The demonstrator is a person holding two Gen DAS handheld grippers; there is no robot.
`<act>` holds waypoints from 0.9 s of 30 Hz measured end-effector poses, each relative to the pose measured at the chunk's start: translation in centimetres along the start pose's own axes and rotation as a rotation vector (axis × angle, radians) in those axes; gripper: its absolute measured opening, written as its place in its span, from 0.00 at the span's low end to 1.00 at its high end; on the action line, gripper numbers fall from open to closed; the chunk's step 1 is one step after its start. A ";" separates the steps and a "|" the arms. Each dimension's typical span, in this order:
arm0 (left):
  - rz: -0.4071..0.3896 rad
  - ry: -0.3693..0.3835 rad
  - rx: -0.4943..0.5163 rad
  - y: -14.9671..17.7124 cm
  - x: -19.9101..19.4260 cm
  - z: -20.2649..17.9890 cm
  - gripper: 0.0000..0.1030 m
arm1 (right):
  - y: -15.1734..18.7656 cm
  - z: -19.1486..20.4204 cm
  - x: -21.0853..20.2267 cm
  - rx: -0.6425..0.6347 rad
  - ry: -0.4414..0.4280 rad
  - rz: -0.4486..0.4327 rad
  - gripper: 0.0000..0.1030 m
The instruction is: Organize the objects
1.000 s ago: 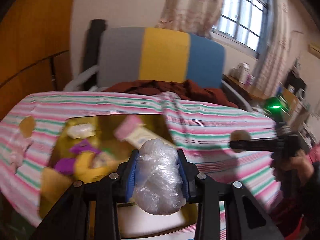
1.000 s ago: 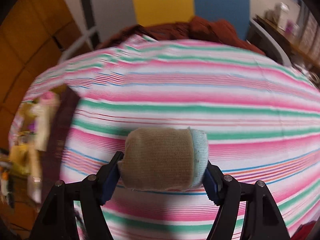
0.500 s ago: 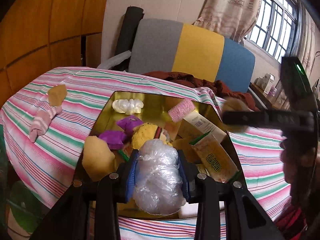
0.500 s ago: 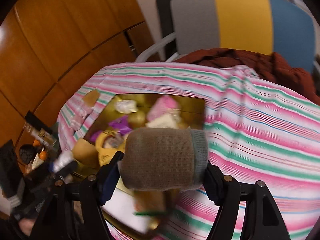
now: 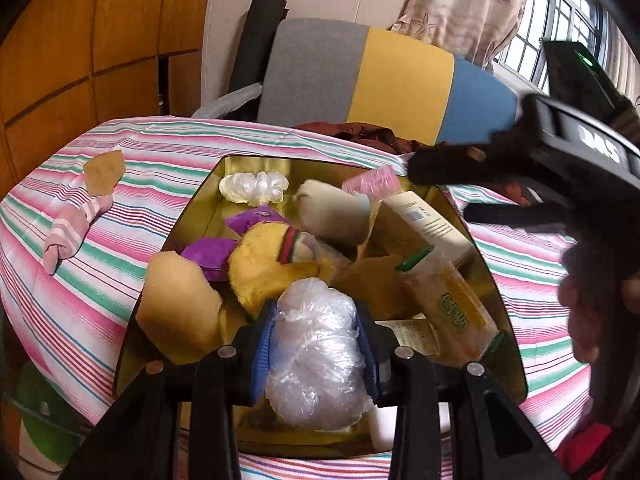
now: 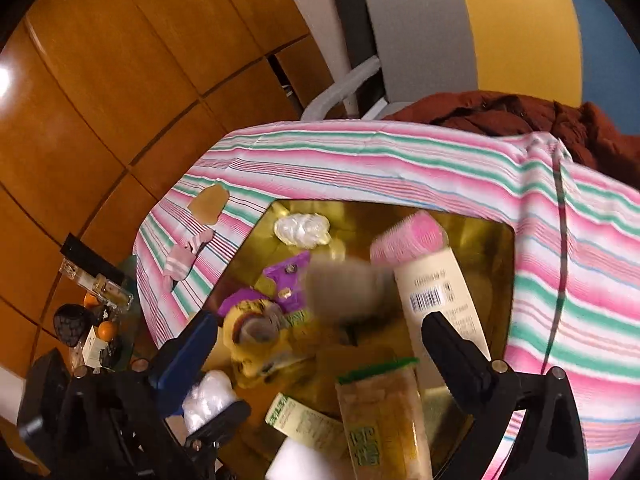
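Striped tablecloth [image 5: 280, 148], wood-panelled wall [image 6: 120, 60]; left tool [image 5: 316, 344] gripping plastic wad [image 5: 316, 360], right tool [image 6: 320, 344] just-opened, seemingly empty.

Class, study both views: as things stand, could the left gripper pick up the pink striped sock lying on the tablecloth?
Probably not yet: the left gripper is shut on a plastic bag. The sock itself lies uncovered on the cloth, outside the gold tray.

place: home room | evidence: beyond claw, grey-yellow-blue upholstered chair [image 5: 384, 76], patterned window curtain [image 5: 464, 4], wooden wall panels [image 6: 120, 60]

Daylit window [image 5: 560, 12] (right), fisheye-bent edges, motion-blurred sock [image 6: 344, 292]
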State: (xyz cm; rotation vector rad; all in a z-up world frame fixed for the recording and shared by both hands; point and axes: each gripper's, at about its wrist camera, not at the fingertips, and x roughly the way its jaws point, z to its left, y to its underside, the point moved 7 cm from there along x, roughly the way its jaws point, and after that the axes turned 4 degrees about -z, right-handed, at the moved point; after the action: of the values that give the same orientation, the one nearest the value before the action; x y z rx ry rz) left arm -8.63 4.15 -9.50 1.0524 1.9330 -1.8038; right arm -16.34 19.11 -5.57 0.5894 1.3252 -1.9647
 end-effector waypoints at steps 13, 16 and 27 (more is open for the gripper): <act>-0.030 -0.060 0.026 -1.8 -0.1 -0.5 0.50 | 2.9 -2.5 -4.0 0.021 0.093 -0.056 1.00; -0.041 -0.089 0.026 -2.2 -0.8 -0.4 0.53 | 3.1 -2.5 -4.9 -0.006 0.141 -0.084 1.00; -0.116 -0.239 0.036 -3.5 -4.3 0.5 0.56 | 5.5 -2.9 -6.6 -0.064 0.317 -0.137 1.00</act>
State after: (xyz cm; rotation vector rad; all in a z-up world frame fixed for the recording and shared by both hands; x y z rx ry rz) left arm -8.10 2.56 -4.19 0.7098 1.8559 -1.9339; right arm -7.90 22.30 -5.49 0.8242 1.6535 -1.9869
